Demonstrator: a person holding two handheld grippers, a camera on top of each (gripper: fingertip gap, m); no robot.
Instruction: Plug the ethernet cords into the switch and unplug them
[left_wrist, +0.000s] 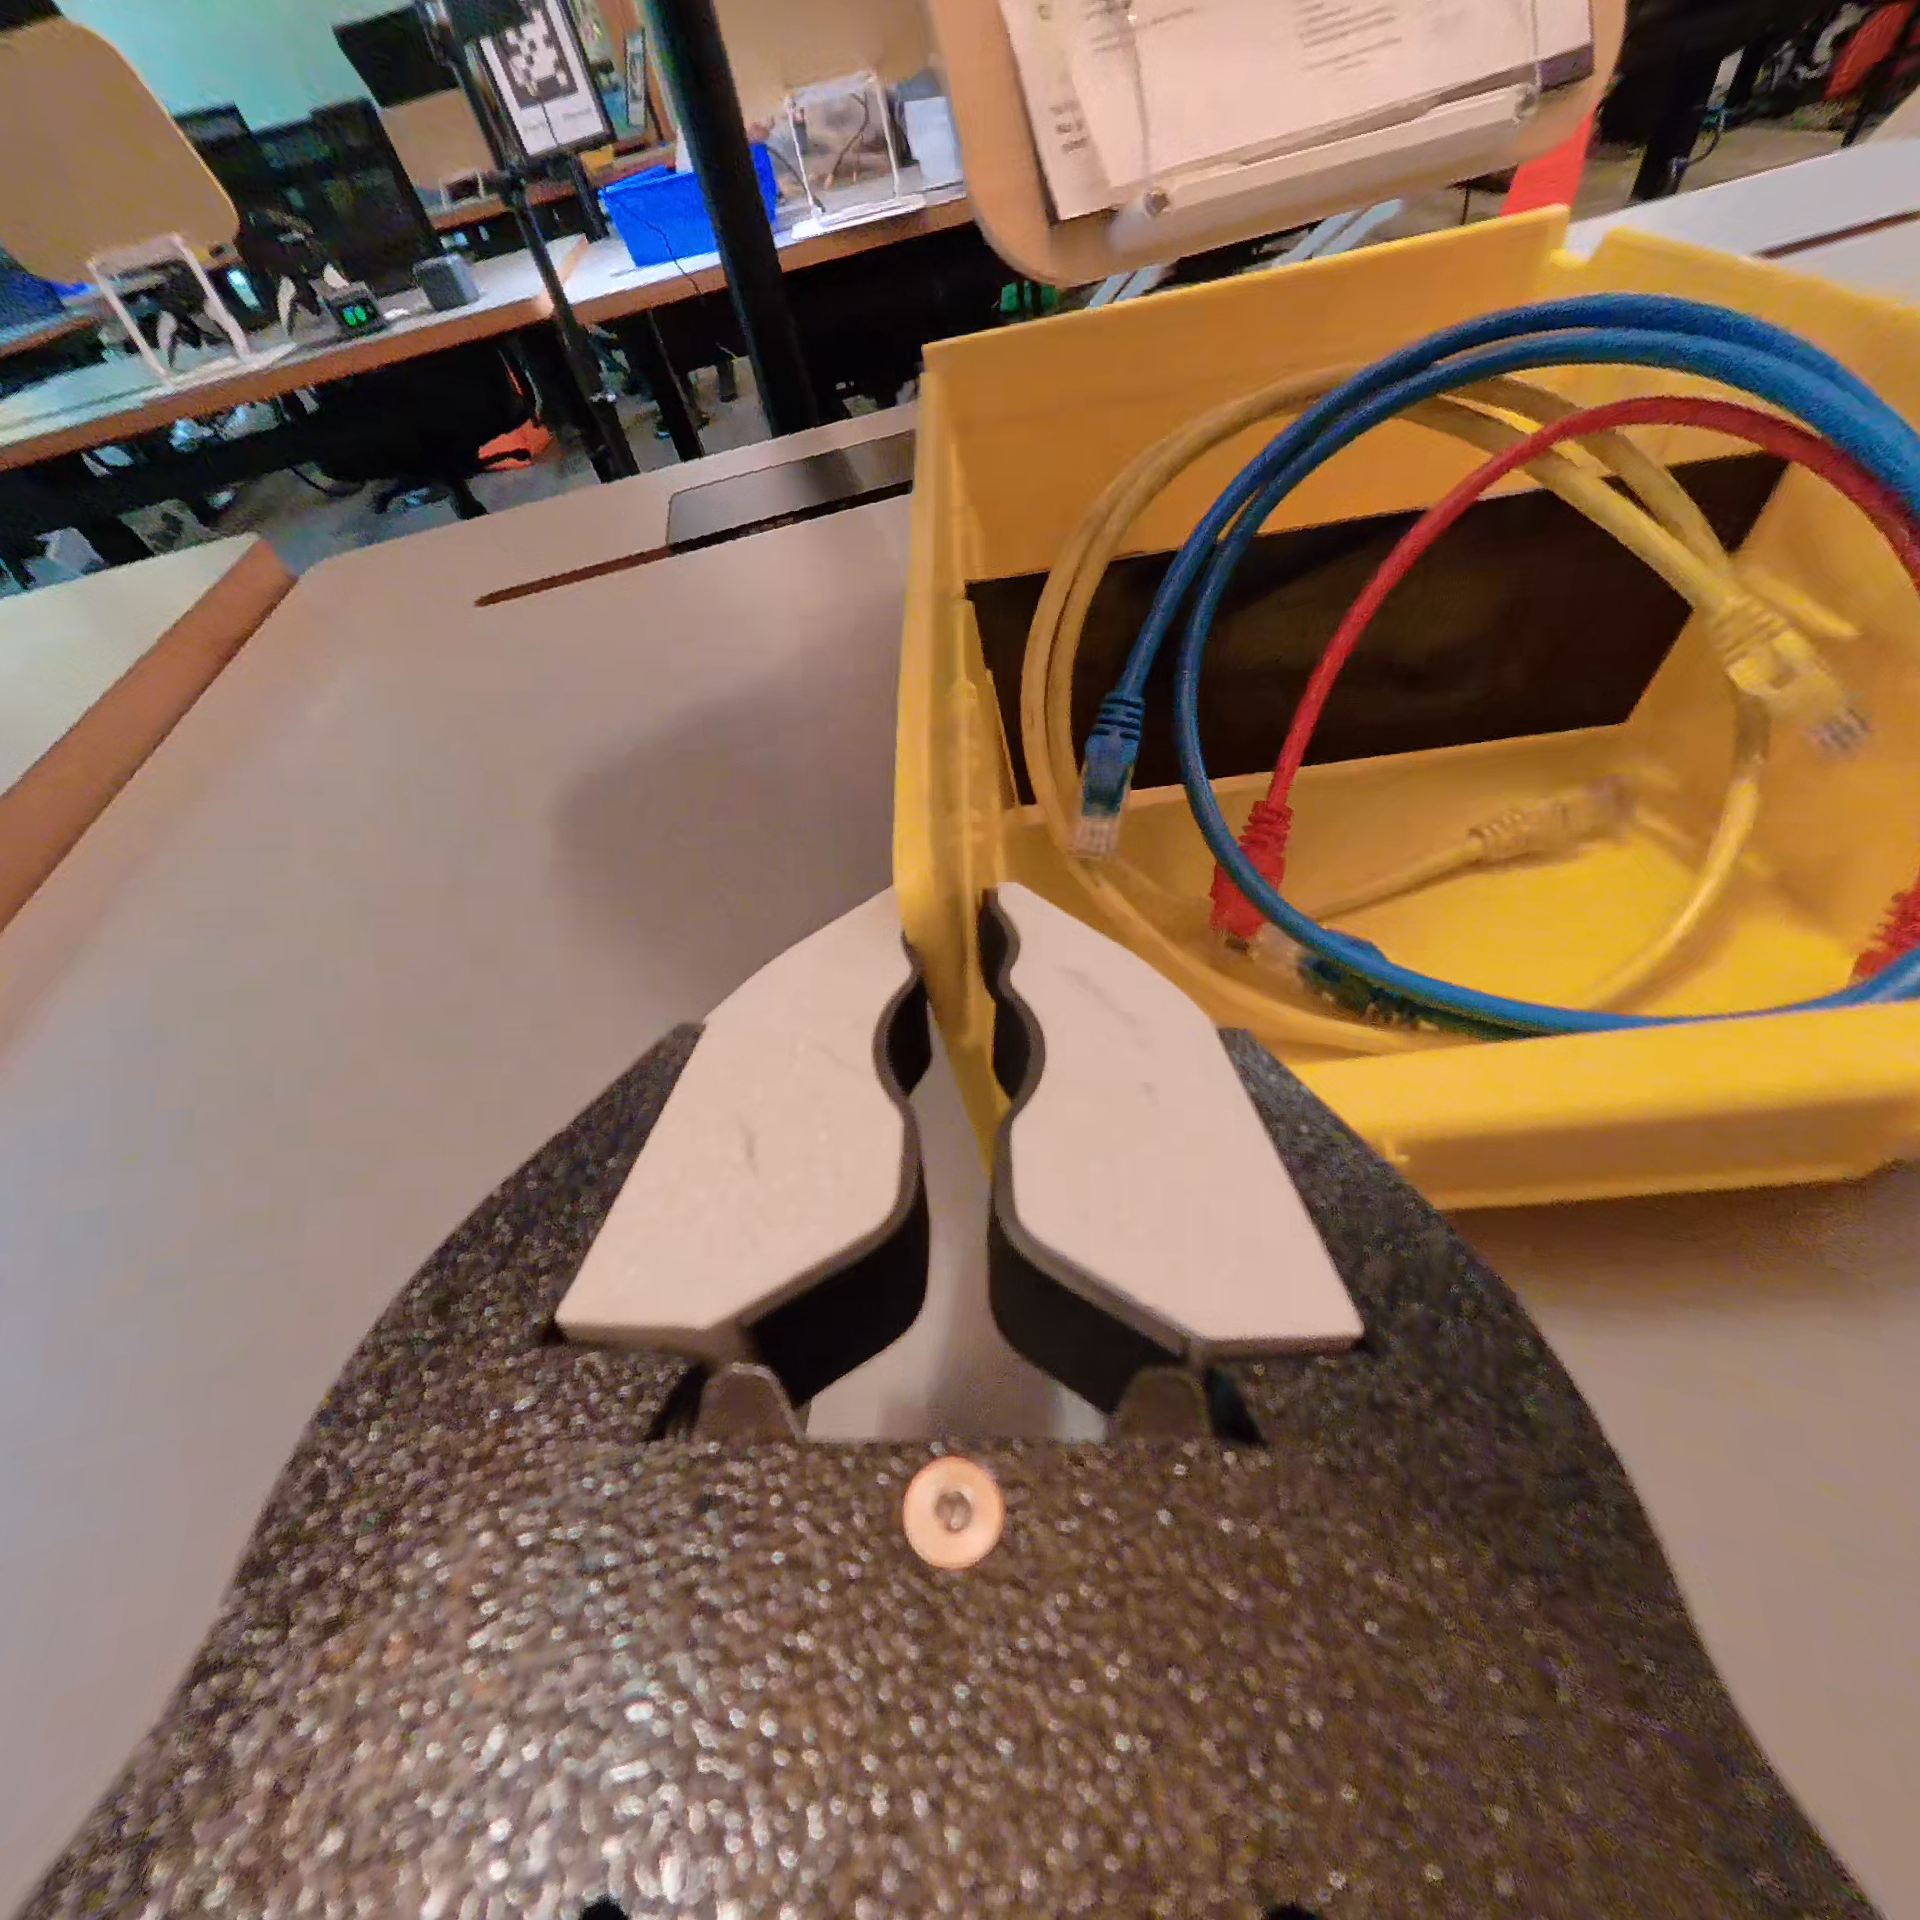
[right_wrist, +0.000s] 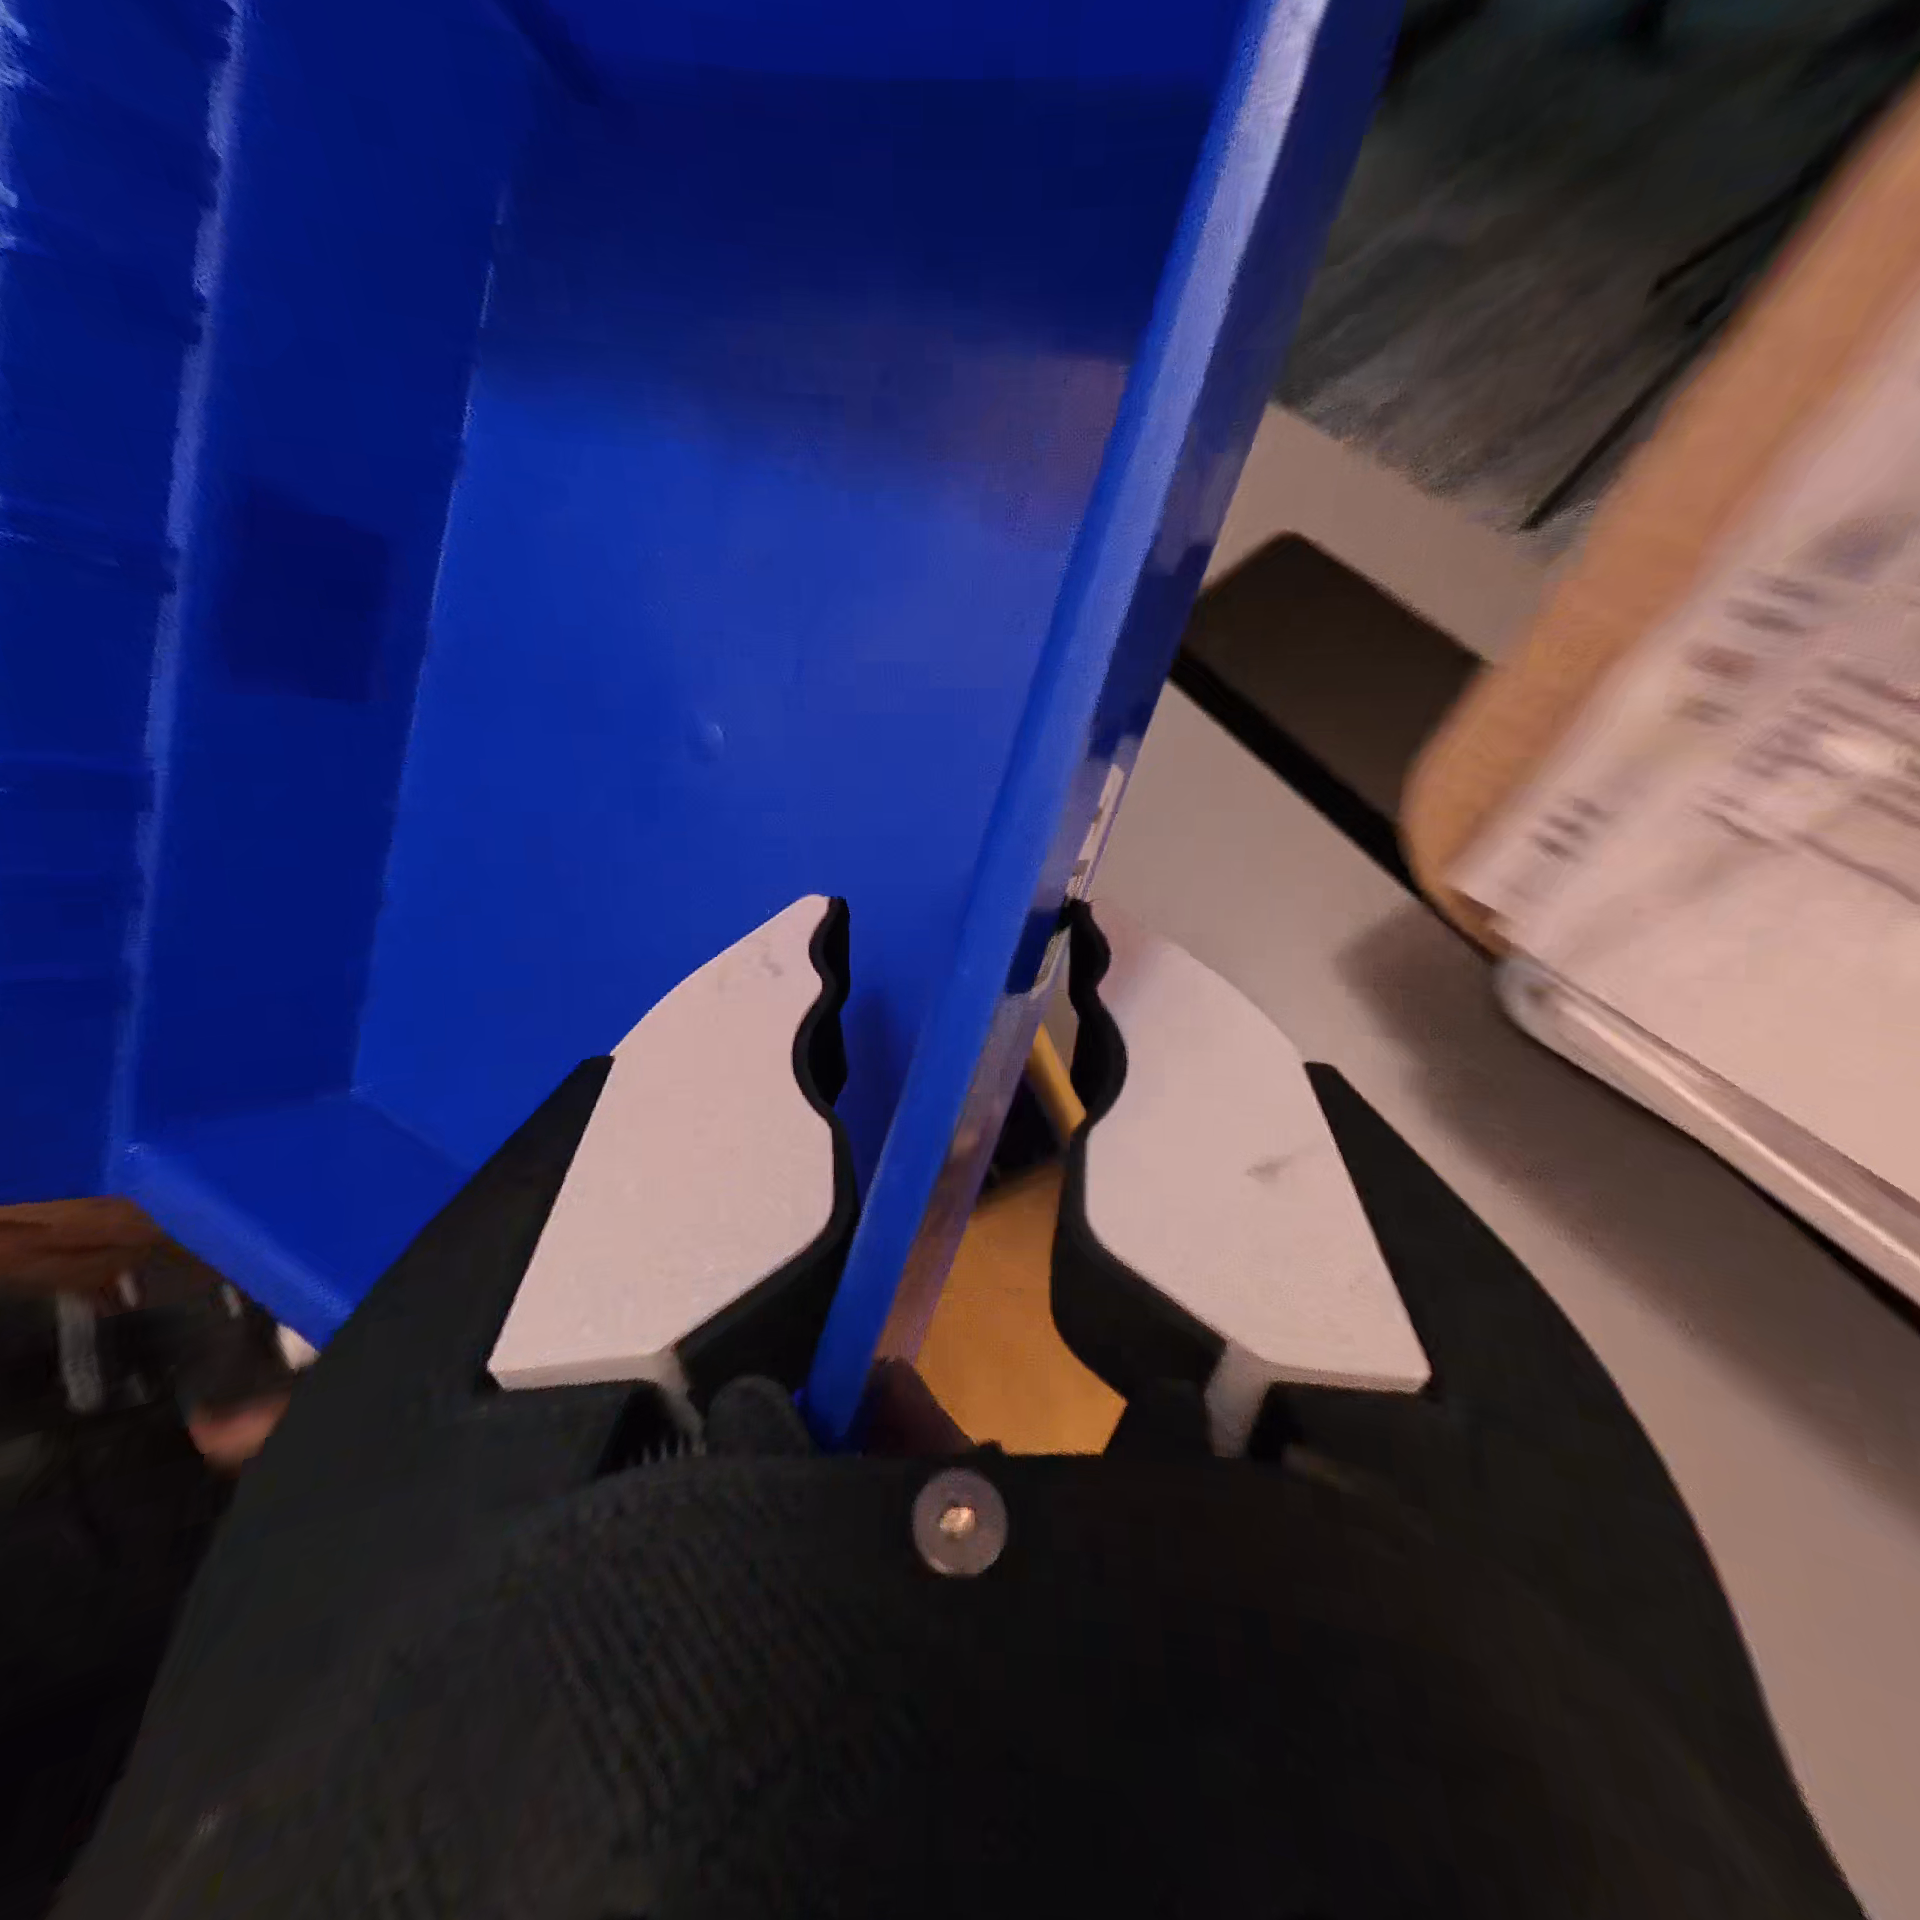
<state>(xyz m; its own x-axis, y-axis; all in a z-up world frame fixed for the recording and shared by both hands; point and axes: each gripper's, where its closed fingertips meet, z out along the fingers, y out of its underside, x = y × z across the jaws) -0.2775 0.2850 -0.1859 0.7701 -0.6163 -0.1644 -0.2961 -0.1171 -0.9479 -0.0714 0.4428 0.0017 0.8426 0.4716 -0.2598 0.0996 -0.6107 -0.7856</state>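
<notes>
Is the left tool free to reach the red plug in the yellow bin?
Probably not yet: the left tool is clamped on the yellow bin wall. Once released, the red plug lies uncovered inside.

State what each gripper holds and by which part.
Left gripper: yellow bin, by its side wall. Right gripper: fingers straddle the blue bin wall, but contact cannot be told.

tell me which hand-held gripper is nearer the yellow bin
Left. The left hand-held gripper straddles the yellow bin side wall at its near corner. The right hand-held gripper straddles a blue bin wall; no yellow bin shows there.
</notes>
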